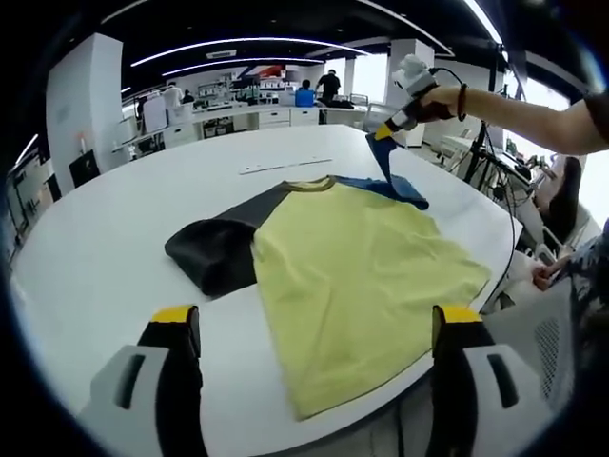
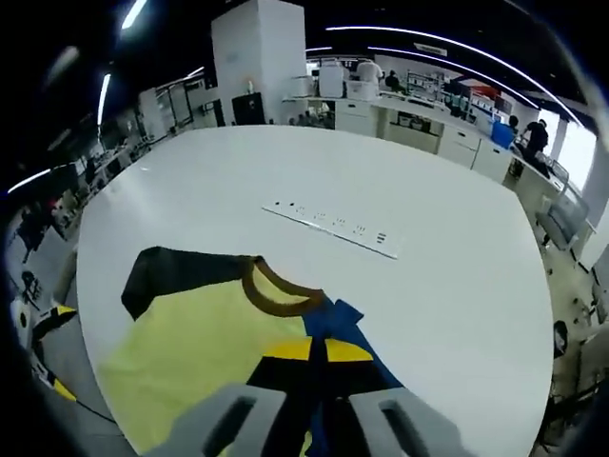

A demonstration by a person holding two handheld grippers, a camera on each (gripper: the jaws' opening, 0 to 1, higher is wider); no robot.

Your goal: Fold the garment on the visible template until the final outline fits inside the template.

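Observation:
A yellow T-shirt [image 1: 357,276] lies flat on the round white table [image 1: 95,267], its brown collar [image 1: 309,185] pointing away from me. Its black sleeve [image 1: 214,252] is spread out to the left. In the left gripper view, my left gripper [image 1: 317,319] hangs open over the near hem, jaws wide apart with nothing between them. At the far right, a hand holds my right gripper [image 1: 379,136], which is shut on the blue sleeve [image 1: 395,181] and lifts it off the table. In the right gripper view, the right gripper [image 2: 316,350] pinches the blue sleeve [image 2: 333,319] beside the collar [image 2: 281,290].
A white power strip [image 1: 285,167] [image 2: 333,228] lies on the table beyond the shirt. The table edge runs close to the shirt's hem on the near right. A person [image 1: 561,190] sits at the right; desks and other people stand far behind.

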